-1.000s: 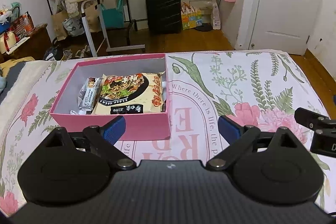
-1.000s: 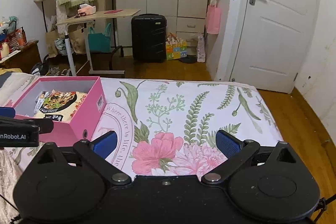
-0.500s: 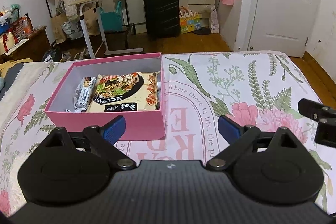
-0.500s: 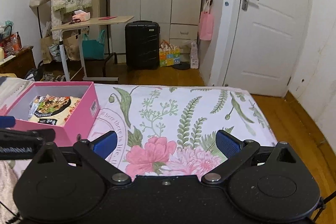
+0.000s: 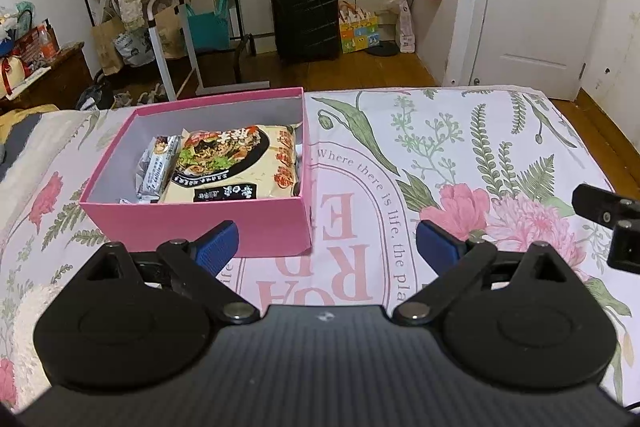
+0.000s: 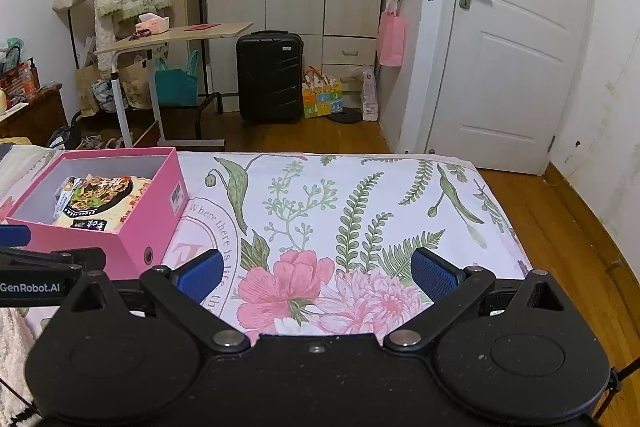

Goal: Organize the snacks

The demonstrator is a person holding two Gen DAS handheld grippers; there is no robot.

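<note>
An open pink box [image 5: 276,223] [image 6: 140,227] sits on the floral bedspread [image 5: 460,155] [image 6: 340,195]. Inside lies a large yellow noodle packet [image 5: 236,163] [image 6: 100,199], with a small silver snack packet [image 5: 158,167] to its left. My left gripper [image 5: 326,241] hovers open just in front of the box's near wall, holding nothing. My right gripper [image 6: 316,273] stands open over the pink flower print, to the right of the box, also with nothing between its pads. The tip of the right gripper [image 5: 612,223] shows at the left wrist view's right edge.
Beyond the bed's far edge is wood floor with a black suitcase [image 5: 304,15] [image 6: 270,77], a rolling side table [image 5: 192,7] [image 6: 160,67], bags and a white door [image 6: 516,47]. Bare bedspread stretches right of the box.
Both grippers have drawn back and risen a little from the box, so it looks smaller and further left in each view. Both stay open; the box contents have not changed.
</note>
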